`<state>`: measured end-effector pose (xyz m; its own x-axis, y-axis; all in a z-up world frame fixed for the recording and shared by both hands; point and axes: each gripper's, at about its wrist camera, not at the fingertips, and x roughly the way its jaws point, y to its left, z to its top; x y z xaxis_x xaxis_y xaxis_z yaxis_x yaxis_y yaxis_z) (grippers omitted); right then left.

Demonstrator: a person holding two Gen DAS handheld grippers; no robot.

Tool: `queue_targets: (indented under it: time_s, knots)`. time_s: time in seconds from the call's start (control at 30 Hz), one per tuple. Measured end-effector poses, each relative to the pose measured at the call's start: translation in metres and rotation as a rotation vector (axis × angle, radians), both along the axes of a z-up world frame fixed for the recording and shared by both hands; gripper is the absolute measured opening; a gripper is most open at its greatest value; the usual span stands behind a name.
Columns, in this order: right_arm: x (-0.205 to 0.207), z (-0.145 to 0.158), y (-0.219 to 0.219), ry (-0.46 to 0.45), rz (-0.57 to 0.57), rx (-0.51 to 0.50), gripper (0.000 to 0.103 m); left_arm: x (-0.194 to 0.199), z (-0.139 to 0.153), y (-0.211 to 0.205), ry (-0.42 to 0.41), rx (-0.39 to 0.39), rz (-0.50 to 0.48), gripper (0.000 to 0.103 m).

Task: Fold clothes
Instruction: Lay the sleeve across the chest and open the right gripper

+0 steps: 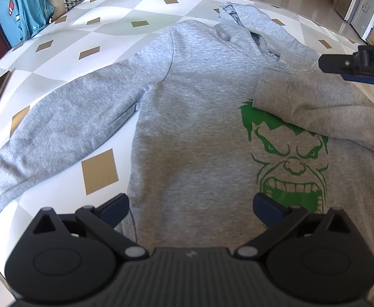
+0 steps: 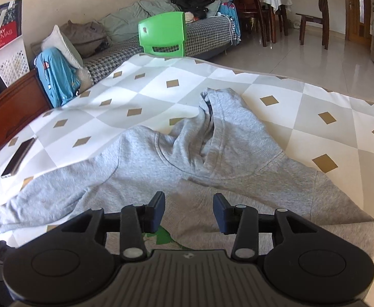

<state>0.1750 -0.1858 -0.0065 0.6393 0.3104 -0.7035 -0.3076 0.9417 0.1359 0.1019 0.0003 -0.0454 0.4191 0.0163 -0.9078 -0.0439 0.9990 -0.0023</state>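
The hoodie lies flat on the mat; its unfolded sleeve extends sideways nearest the left gripper, whose jaws are apart and empty.

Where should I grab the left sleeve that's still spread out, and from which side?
Probably grip the left sleeve near its cuff end, at the far left of the left wrist view, coming from above with the left gripper, which is open. The sleeve lies flat and stretched away from the hoodie, so lifting its end lets it fold across the chest, as the right sleeve already does.
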Motion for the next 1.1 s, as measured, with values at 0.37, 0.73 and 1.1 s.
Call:
queue_targets:
  time_s: [0.37,0.73,1.1]
  knots:
    - [0.008,-0.039,0.039,0.026,0.112,-0.133,0.056,0.000,-0.003,0.010,0.018,-0.009,0.023,0.103]
    - [0.021,-0.071,0.053,0.032,0.110,-0.217,0.060,0.004,-0.008,0.017,0.041,-0.023,0.045,0.103]
    - [0.035,-0.061,0.028,0.033,-0.074,-0.061,0.024,0.004,-0.009,0.014,0.046,-0.020,0.040,0.103]
